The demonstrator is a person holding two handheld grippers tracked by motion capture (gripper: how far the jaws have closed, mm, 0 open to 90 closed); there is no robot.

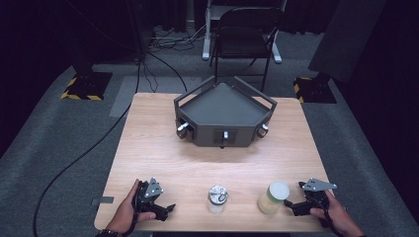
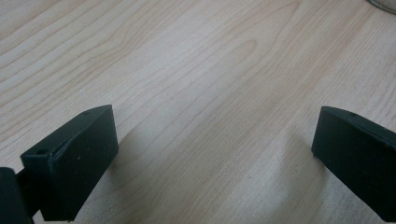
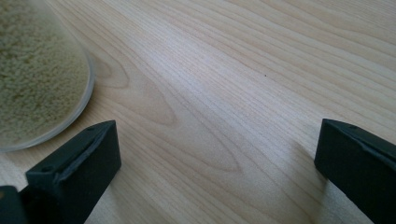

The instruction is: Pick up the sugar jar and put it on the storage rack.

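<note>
The left gripper [image 2: 215, 140] rests low on the pale wood-grain table [image 2: 196, 60] with its two black jaws spread wide and only bare tabletop between them. Beyond and to the side of its right jaw, at the far corner of the left gripper view, a sliver of the small clear glass jar with a metal clasp lid [image 1: 217, 197] shows; in the high view that jar stands upright near the table's front edge, apart from the left gripper [image 1: 165, 210] and ahead of where its jaws point.

The right gripper [image 3: 217, 149] also lies with its jaws wide apart, gripping nothing, bare wood between them. Just outside its left jaw stands the clear round jar filled with pale yellow grain and capped with a white lid [image 3: 37, 79], close to that jaw but not between the two. In the high view the right gripper [image 1: 291, 207] sits just beside this jar [image 1: 273, 197].

Farther off, past both jars, a dark grey angular metal tray with raised rails [image 1: 225, 106] sits at the table's far half.
</note>
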